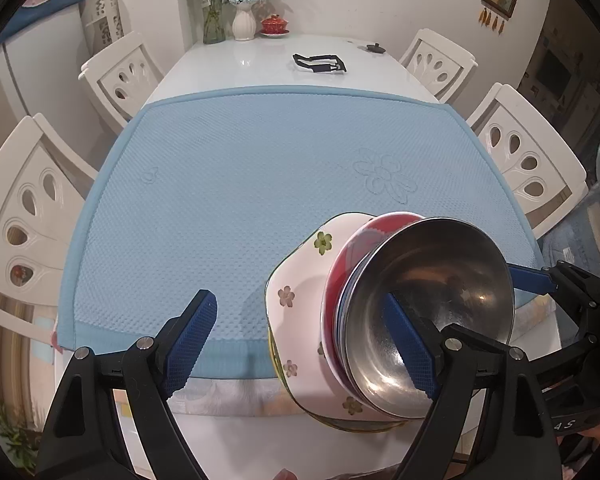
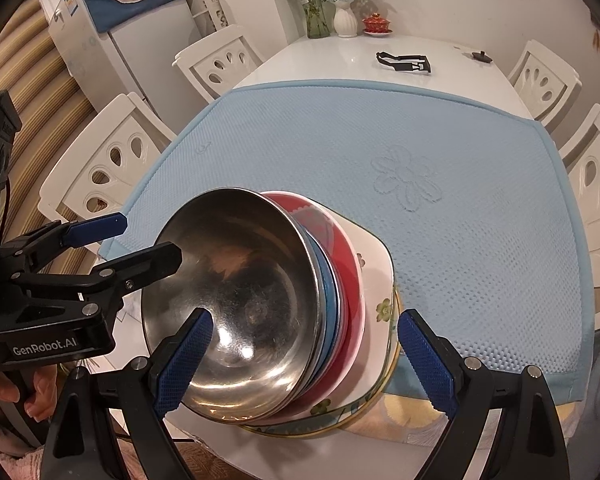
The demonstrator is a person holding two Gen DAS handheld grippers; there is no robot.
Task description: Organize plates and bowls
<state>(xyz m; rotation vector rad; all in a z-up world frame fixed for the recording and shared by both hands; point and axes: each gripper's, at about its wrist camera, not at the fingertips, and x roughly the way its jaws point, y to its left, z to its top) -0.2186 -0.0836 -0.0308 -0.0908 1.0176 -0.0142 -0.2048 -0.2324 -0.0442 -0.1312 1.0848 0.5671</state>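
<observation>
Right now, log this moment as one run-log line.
left gripper: open, empty | right gripper: open, empty | steel bowl: tops stack | blue mat: bare

The top bowl (image 2: 244, 304) of the stack is bare silver steel, shiny and a little scuffed. Under it sits a blue bowl (image 2: 332, 304), then a red bowl (image 2: 350, 272) with a pale pink rim. The square plate (image 1: 296, 300) below is white with small pink and green flowers, and the lowest plate (image 2: 394, 344) has a yellow-gold edge. The mat (image 1: 260, 184) is light blue, dotted all over, with a pressed flower outline. The table (image 1: 268, 60) and chairs (image 1: 36, 208) are glossy white. Both grippers, left (image 1: 308, 344) and right (image 2: 304, 356), are black with dark blue ribbed pads
</observation>
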